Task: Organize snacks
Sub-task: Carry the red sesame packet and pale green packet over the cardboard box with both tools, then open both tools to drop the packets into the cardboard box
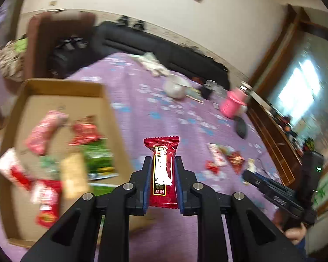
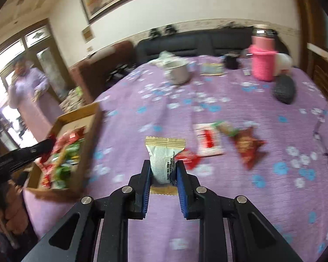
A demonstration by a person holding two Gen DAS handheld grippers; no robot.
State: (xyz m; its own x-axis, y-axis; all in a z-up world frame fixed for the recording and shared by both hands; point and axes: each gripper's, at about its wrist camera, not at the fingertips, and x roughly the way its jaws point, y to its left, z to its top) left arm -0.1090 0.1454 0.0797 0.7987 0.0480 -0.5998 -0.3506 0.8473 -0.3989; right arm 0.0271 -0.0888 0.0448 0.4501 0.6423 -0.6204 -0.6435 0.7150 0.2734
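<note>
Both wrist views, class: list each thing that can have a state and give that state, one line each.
Left gripper: jaws shut on the red snack packet, held upright.
Right gripper: jaws shut on the white snack packet.
Cardboard box: open-topped, partly filled with snacks.
Loose snacks: lying on the purple tablecloth, outside the box.
Pink flask: standing upright.

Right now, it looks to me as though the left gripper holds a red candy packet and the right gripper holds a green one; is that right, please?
Not quite: the right gripper holds a white packet with gold crimped ends, not a green one, as the right wrist view shows. The left gripper does hold the red candy packet.
</note>
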